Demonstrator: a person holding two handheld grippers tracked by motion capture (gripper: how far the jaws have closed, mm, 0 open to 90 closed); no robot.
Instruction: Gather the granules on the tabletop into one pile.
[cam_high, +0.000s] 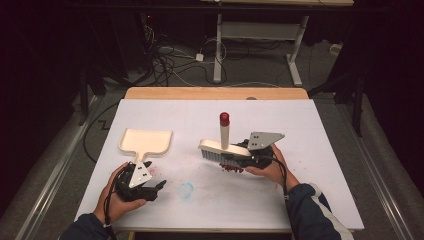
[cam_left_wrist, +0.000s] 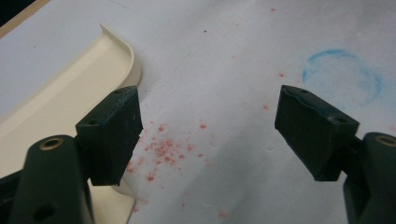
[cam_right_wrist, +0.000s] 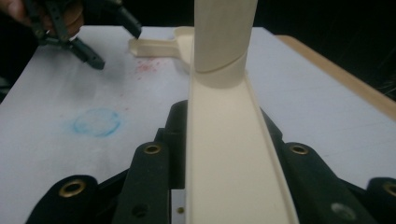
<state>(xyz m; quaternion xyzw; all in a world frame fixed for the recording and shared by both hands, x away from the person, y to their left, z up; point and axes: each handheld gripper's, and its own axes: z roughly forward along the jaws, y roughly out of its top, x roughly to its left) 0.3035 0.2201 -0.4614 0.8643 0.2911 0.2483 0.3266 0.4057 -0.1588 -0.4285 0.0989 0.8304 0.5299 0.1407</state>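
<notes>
- right gripper (cam_high: 248, 154), held in the right hand (cam_high: 270, 167) toward the right of the table's middle, clamped on the cream brush (cam_high: 220, 150) with both black jaws pressed against the long sides of the brush head.
- seen along those jaws in the right gripper view: brush head (cam_right_wrist: 229, 158) running straight out between them, round handle rising from its far end.
- brush handle (cam_high: 224, 131) upright, capped with a red tip, bristles pointing down at the table.
- small heap of red crumbs (cam_high: 232, 169) right under the bristles, on the white table (cam_high: 300, 130).
- left gripper (cam_high: 145, 190), held in the left hand (cam_high: 114, 196) near the front left corner, jaws spread wide with nothing between them.
- between those open jaws in the left gripper view: scattered red crumbs (cam_left_wrist: 163, 149) on the bare white surface.
- cream dustpan (cam_high: 146, 141) flat on the table just beyond the left gripper, handle pointing back toward the front edge, tray rim (cam_left_wrist: 122, 51) beside the left jaw.
- faint blue ring (cam_high: 186, 190) drawn on the table between the two grippers, nearer the front edge.
</notes>
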